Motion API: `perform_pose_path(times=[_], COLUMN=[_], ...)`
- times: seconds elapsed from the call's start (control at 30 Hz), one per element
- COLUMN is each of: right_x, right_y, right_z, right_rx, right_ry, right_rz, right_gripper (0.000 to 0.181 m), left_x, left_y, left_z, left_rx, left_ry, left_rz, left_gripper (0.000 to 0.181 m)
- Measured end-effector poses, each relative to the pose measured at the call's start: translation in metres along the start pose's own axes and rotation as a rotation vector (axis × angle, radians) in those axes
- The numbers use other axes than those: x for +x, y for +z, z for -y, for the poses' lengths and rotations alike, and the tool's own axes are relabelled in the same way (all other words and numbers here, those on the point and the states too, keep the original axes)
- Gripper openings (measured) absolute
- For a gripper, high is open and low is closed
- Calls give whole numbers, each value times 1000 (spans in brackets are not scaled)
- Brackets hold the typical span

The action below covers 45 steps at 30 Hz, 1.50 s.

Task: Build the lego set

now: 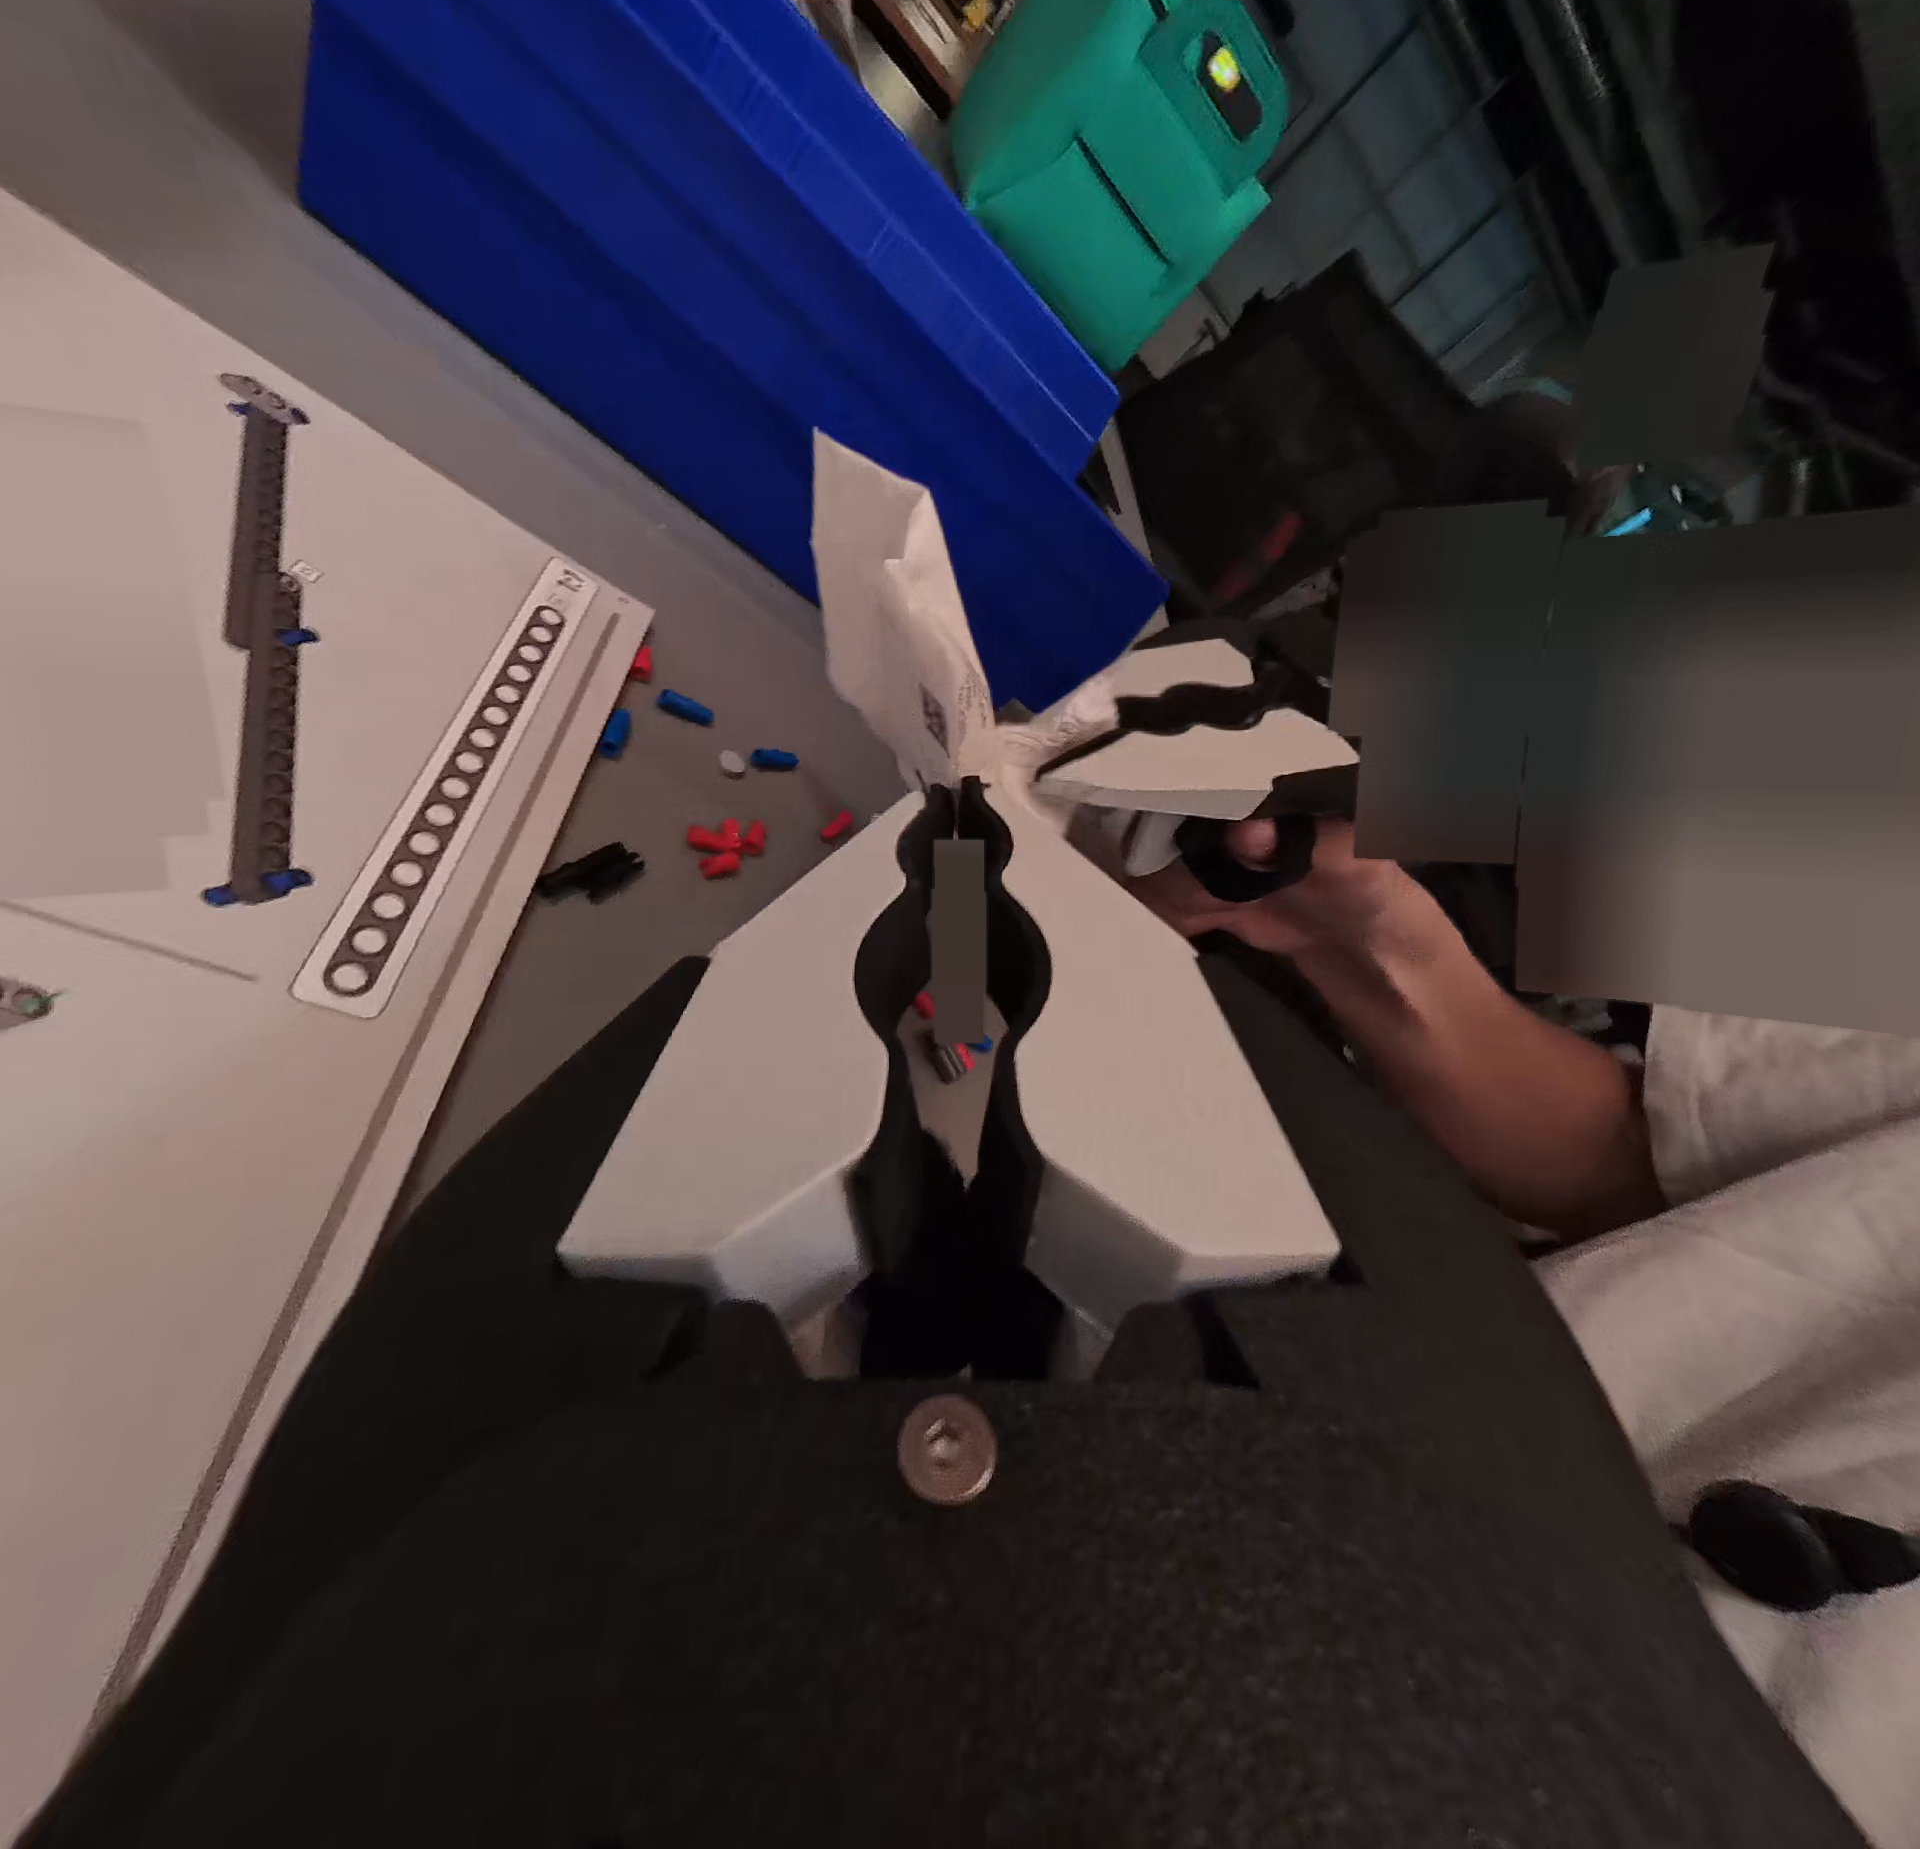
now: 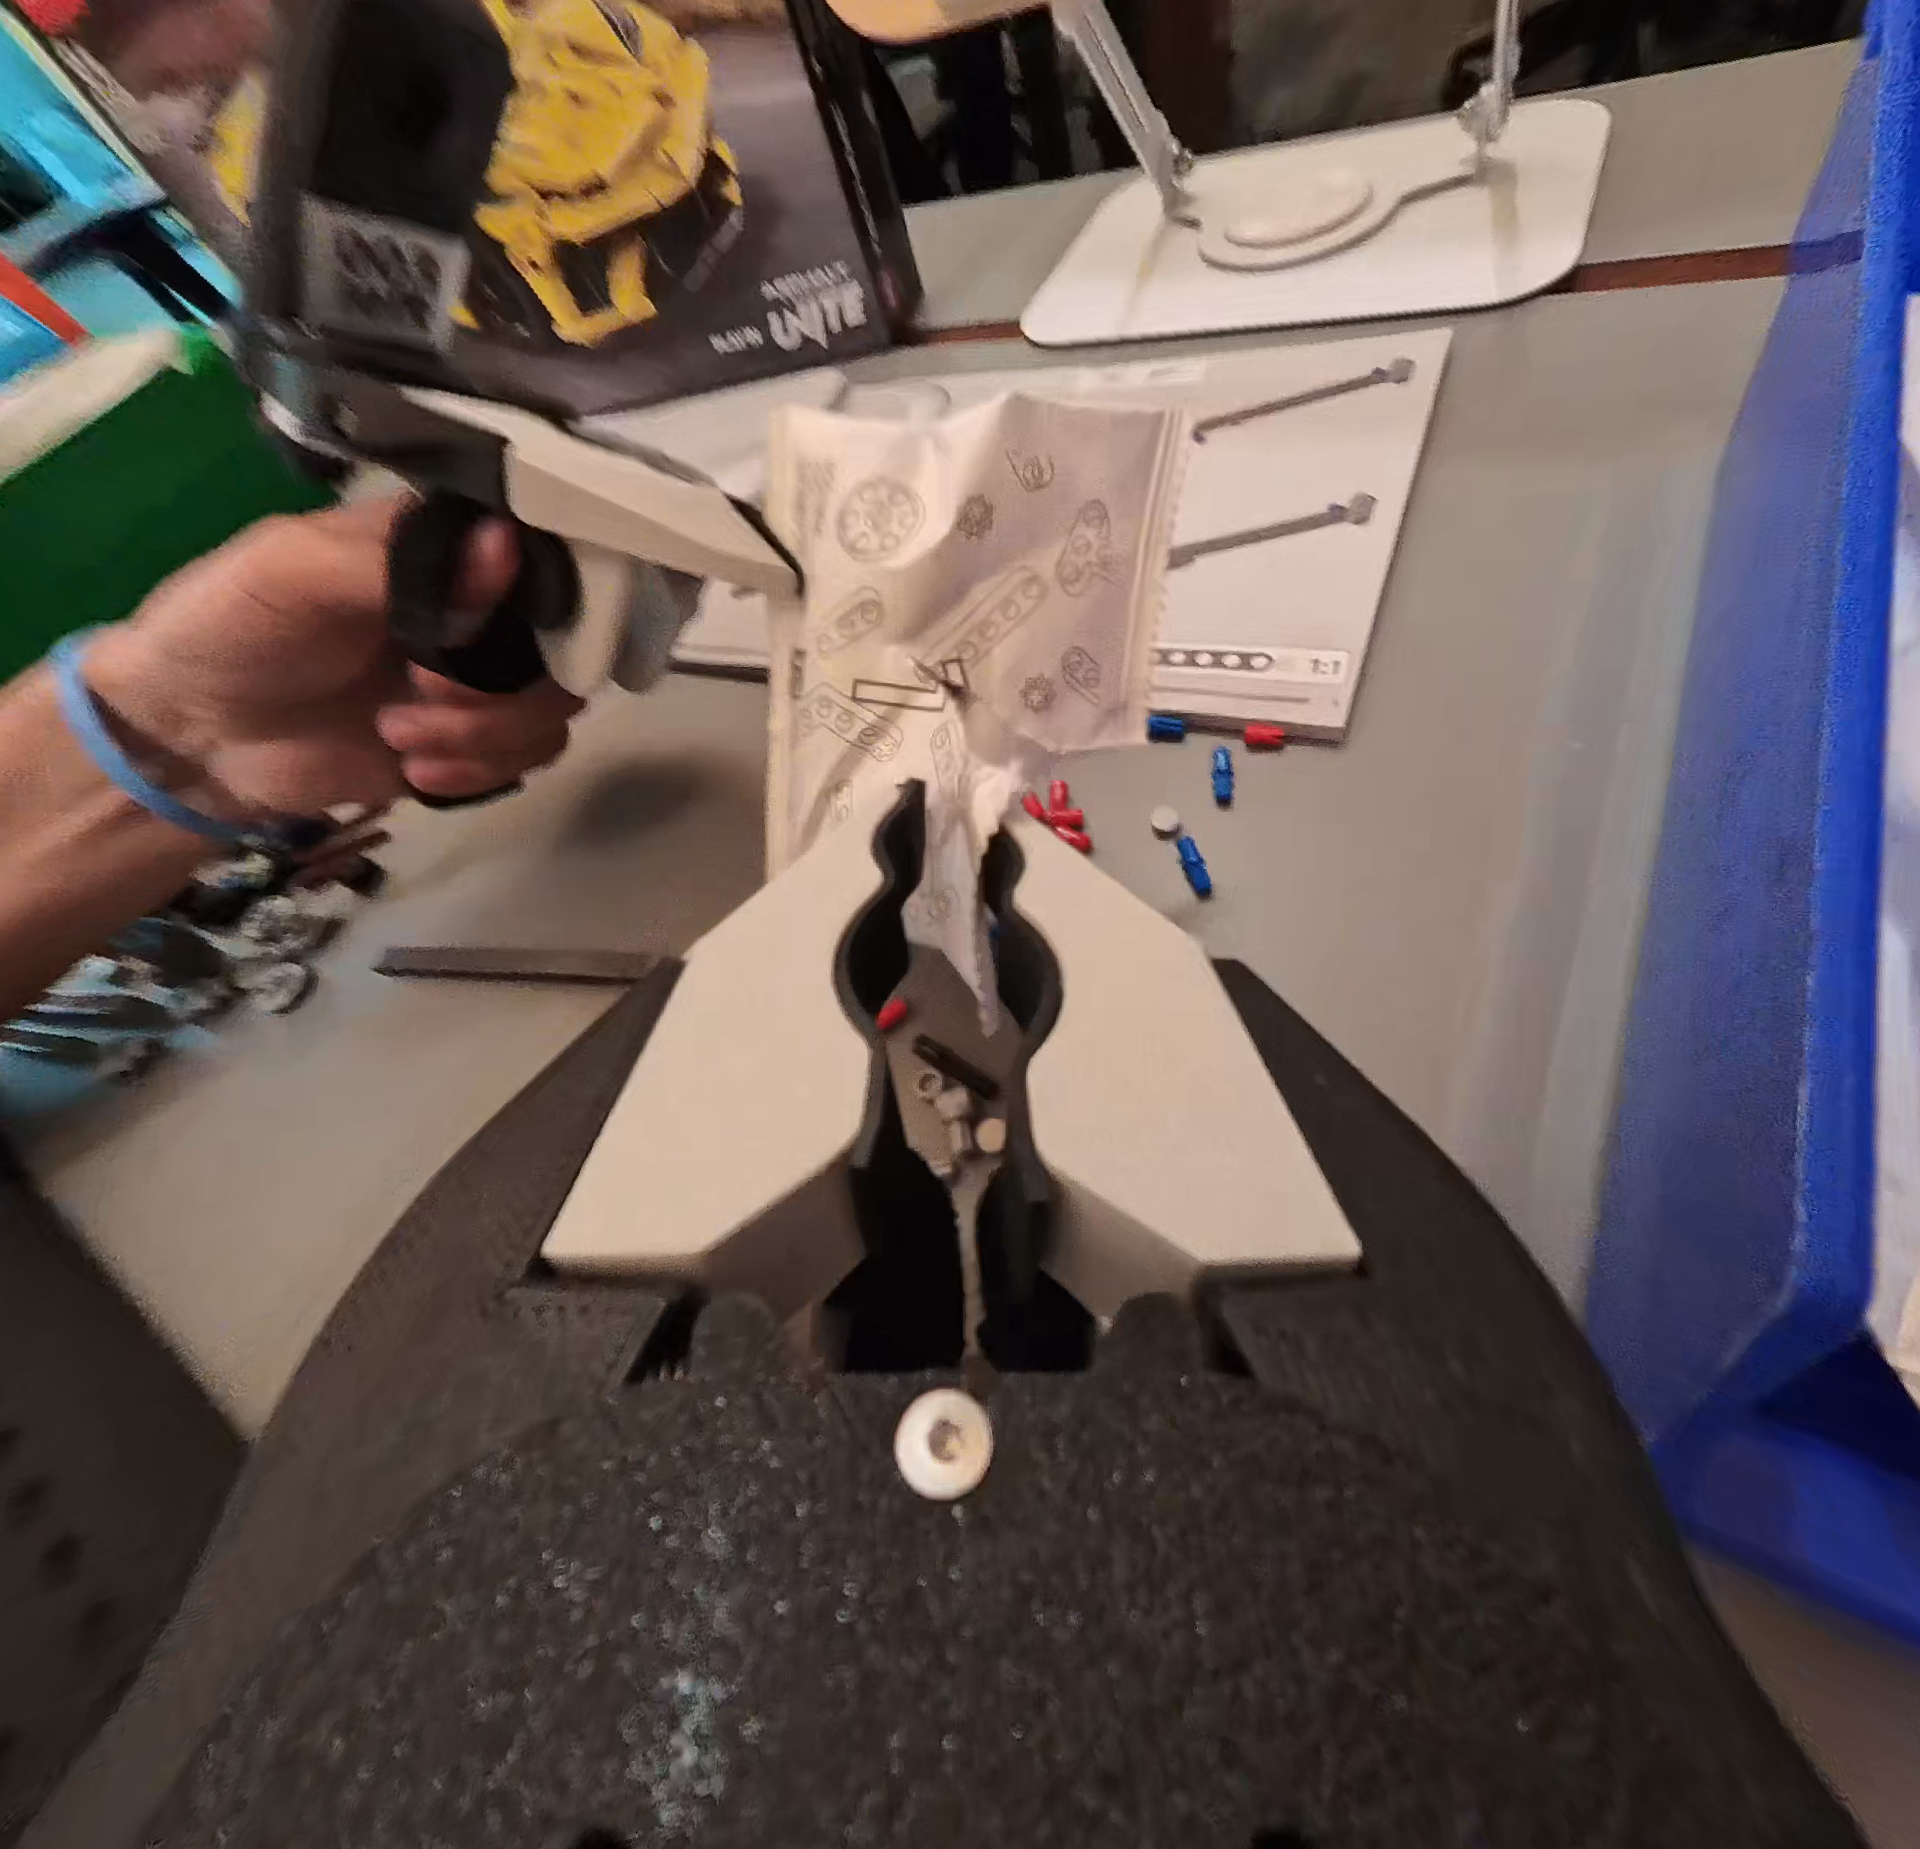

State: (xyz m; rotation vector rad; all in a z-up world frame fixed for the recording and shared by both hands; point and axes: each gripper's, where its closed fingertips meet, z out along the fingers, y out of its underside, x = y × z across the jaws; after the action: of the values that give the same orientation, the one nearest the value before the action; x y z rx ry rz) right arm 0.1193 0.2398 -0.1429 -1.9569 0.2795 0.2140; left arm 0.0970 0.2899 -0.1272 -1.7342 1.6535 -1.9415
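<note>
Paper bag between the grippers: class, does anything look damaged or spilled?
Yes. The paper bag is crumpled and torn, pinched by both the left gripper and the right gripper; small pins lie scattered on the table.

Your left gripper (image 1: 954, 797) covers the lower end of the white printed paper bag (image 1: 902, 615), so you cannot see how much paper sits between its fingers. In the right wrist view, the small grey and black pieces (image 2: 961, 1108) on the table show only through the slot between the fingers, too small to tell apart. The dark heap of parts (image 2: 223, 952) at the near left is blurred. The blue plastic bin (image 2: 1808, 760) runs off the right edge.
</note>
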Motion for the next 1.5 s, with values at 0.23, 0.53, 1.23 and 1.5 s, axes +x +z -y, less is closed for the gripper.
perform_pose_path(times=[0.23,0.53,1.23,1.5], right_x=[14,17,28,31], right_y=[-12,-30,-10,-6], right_z=[-12,48,65,56], right_rx=[-72,-73,-176,-194], right_ry=[-99,-317,-563,-546], right_rz=[-107,-75,190,166], right_gripper=[31,34,5,4], left_x=[7,10,-18,-26], left_y=[8,25,22,31], left_z=[3,21,24,21], left_rx=[-231,-488,-510,-487], left_ry=[295,671,706,797], left_rz=[105,175,137,178], left_gripper=[0,0,10,0])
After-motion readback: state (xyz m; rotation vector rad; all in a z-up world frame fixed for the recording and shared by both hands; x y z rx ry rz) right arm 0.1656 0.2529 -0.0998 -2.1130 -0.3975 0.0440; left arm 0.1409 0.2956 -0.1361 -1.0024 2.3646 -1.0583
